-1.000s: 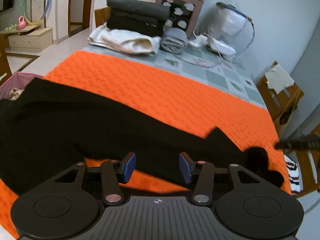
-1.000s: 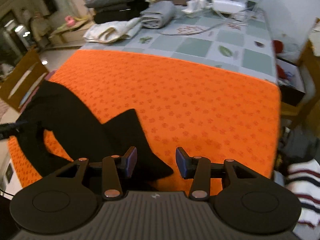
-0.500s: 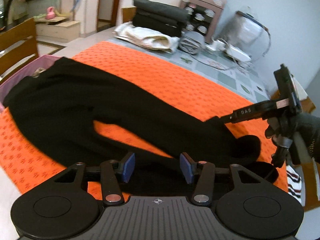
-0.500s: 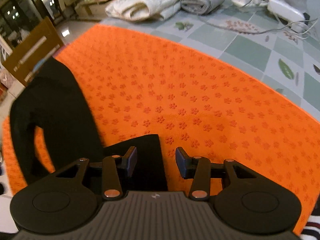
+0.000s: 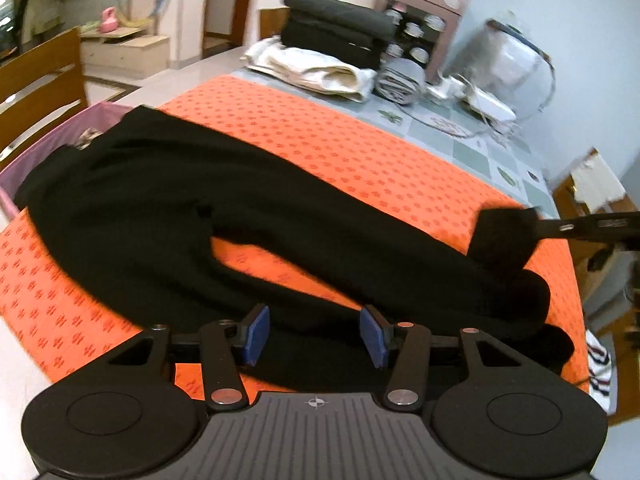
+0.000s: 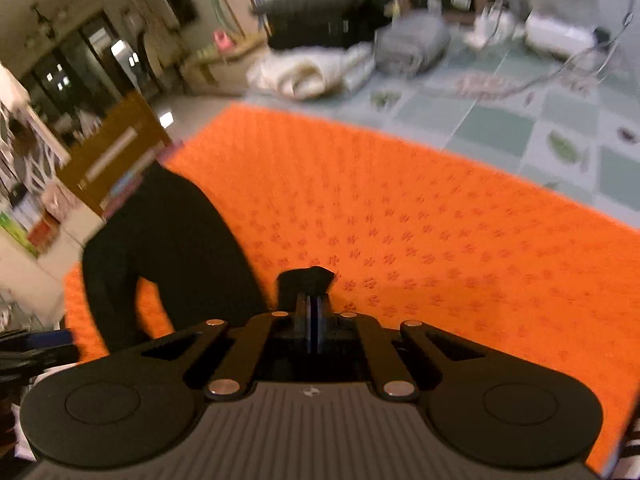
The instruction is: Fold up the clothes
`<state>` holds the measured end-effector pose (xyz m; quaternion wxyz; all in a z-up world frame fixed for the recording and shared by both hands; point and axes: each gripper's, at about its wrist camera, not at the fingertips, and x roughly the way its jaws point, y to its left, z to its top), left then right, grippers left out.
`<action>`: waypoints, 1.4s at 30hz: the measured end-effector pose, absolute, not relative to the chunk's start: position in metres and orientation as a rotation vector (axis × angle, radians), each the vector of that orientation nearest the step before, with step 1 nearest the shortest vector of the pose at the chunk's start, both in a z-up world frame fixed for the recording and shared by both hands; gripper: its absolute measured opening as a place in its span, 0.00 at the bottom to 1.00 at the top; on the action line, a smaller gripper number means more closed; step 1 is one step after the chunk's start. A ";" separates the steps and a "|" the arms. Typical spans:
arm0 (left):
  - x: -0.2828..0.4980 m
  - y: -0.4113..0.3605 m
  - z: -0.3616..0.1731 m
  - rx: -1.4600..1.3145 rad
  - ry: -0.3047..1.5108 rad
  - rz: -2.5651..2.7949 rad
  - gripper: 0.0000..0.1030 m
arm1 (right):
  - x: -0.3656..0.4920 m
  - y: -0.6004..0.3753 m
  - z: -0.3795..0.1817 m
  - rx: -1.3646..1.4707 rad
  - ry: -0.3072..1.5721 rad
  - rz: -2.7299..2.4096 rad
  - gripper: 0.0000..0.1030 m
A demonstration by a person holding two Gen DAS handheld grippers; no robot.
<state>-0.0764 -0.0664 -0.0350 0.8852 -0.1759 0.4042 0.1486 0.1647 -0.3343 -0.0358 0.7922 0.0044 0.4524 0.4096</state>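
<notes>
Whereas half a second ago both pairs of tongs stood apart, the left gripper (image 5: 314,334) keeps its blue pads spread and empty over the near leg of the black trousers (image 5: 168,200), while the right gripper (image 6: 313,322) has now closed on a cuff of that cloth and raised it off the orange mat (image 6: 440,232). That suggests a fold of the trousers is under way, with one leg end being carried; where it is bound I cannot tell from this moment. The trousers themselves lie stretched across the mat, waist toward the pink basket (image 5: 60,136) at the left edge, the two legs parted with a wedge of orange between them. The left wrist view alone gives this whole layout, and shows the lifted cuff held at the right, clear of the mat, with the folded stack of clothes (image 5: 332,36) at the table's far end. The right wrist view, blurred by motion, shows what the other cannot: the pads pressed together with a tuft of black fabric poking out beyond them.
</notes>
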 end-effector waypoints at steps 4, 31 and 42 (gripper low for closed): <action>-0.058 -0.080 -0.035 -0.311 0.851 0.227 0.51 | 0.138 -0.390 -0.007 0.061 0.919 0.852 0.04; -0.015 -0.145 -0.041 -0.155 0.901 -0.001 0.52 | 0.039 -0.581 -0.096 0.235 1.075 0.177 0.16; -0.023 -0.142 -0.040 -0.184 0.885 0.036 0.53 | 0.055 -0.592 -0.117 1.012 1.104 0.019 0.46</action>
